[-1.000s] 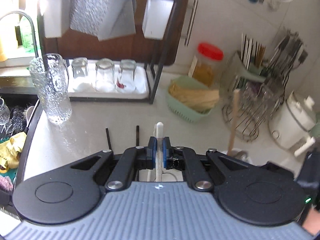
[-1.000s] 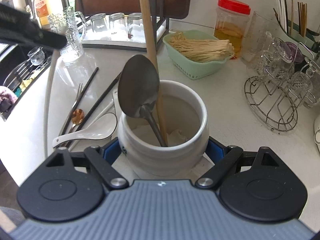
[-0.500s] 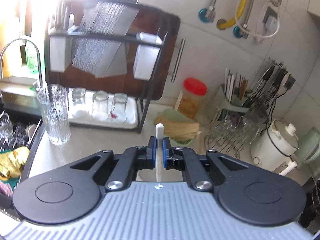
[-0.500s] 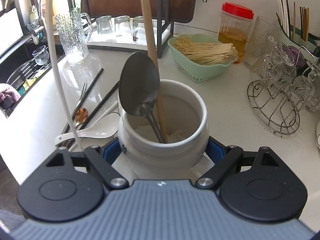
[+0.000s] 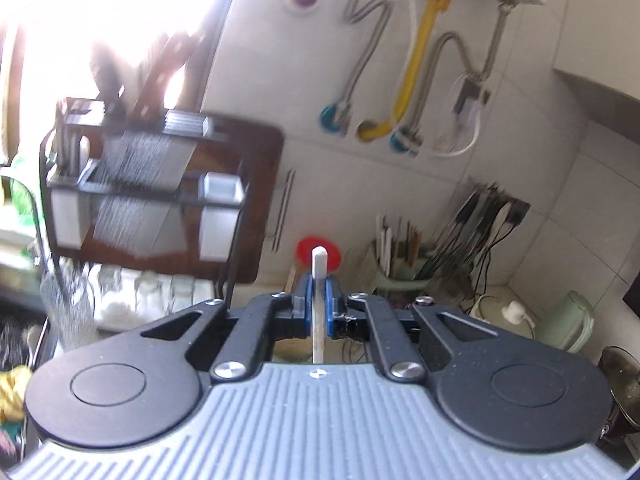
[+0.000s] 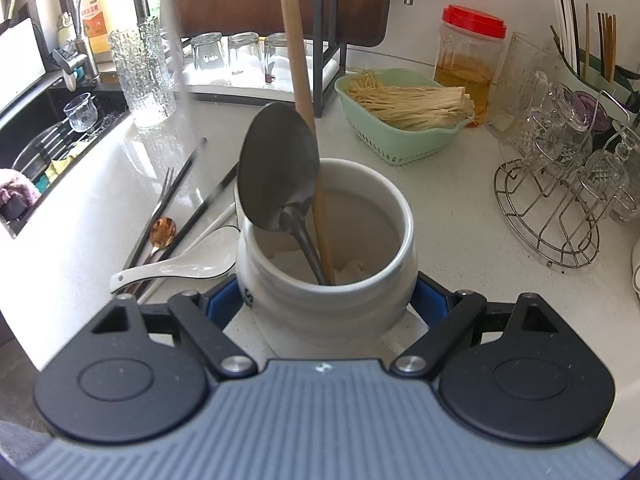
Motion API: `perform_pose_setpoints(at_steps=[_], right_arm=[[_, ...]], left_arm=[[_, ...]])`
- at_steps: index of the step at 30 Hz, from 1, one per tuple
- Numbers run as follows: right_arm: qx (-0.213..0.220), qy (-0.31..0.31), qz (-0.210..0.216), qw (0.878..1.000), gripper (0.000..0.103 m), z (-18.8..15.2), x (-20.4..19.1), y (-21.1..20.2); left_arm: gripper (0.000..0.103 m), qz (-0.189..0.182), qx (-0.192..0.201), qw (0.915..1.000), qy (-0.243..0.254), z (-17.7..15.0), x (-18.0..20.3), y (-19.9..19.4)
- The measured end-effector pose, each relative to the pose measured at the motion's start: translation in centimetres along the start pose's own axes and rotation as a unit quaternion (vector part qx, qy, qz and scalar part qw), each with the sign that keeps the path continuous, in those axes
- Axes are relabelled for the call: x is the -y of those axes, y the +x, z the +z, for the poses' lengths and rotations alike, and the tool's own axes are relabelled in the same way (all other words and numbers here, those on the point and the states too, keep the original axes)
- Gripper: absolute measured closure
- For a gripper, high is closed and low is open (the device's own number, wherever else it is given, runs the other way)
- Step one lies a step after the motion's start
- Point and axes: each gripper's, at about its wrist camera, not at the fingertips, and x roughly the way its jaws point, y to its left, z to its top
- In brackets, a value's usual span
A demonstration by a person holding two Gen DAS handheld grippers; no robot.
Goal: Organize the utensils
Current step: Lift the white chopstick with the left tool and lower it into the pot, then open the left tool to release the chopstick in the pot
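Two grippers are in use. The left gripper (image 5: 319,302) has its fingers closed narrow on a thin white stick (image 5: 319,268), probably a chopstick, though it cannot be identified for certain; its rounded tip stands above the blue pads (image 5: 305,300) and the rest runs down behind the gripper body. That view is blurred and is aimed at the tiled wall, the knife rack (image 5: 144,200) and the pipes (image 5: 416,52).

The right gripper (image 6: 326,296) is clamped around a white ceramic crock (image 6: 328,280), with blue pads pressed against both sides of its belly. The crock stands on the worktop (image 6: 452,208). A metal spoon (image 6: 280,172) and a wooden handle (image 6: 298,68) are held inside it, handles down, both leaned toward the rim's left side; the spoon bowl sticks up above the rim.

Left of the crock, loose utensils are spread on the worktop: a white soup spoon (image 6: 180,268) nearest, touching or just beside the crock, then black chopsticks (image 6: 212,200), a fork (image 6: 166,184) and a small spoon with an amber bowl (image 6: 162,230), all overlapped in a loose pile.

Behind are a green basket (image 6: 404,140) of noodles, a red-lidded jar (image 6: 468,52), a tall glass (image 6: 142,76) and a wire glass rack (image 6: 548,208) at right.
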Motion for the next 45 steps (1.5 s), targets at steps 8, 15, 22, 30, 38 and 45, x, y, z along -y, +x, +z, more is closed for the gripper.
perform_pose_setpoints(at_steps=[8, 15, 22, 30, 38, 45], right_arm=[[0.002, 0.004, -0.001, 1.000, 0.012, -0.1, 0.0, 0.0], [0.008, 0.005, -0.001, 1.000, 0.012, -0.2, 0.1, -0.1], [0.011, 0.004, 0.000, 1.000, 0.012, -0.3, 0.2, -0.2], [0.013, 0.003, 0.003, 1.000, 0.012, -0.4, 0.2, -0.2], [0.013, 0.004, 0.007, 1.000, 0.013, -0.4, 0.3, -0.3], [0.017, 0.004, 0.008, 1.000, 0.013, -0.6, 0.3, -0.4]], left_arm=[[0.096, -0.020, -0.006, 0.9992, 0.032, 1.0, 2.2, 1.1], [0.096, -0.030, -0.028, 0.9984, 0.039, -0.4, 3.0, 3.4], [0.096, -0.030, -0.042, 0.9975, 0.049, -2.8, 3.0, 5.7], [0.096, -0.018, -0.089, 0.9952, 0.036, -5.0, 2.3, 7.1], [0.096, -0.011, -0.163, 0.9864, 0.015, -6.9, 1.8, 7.6], [0.095, -0.005, -0.225, 0.9742, -0.020, -8.0, 1.3, 8.7]])
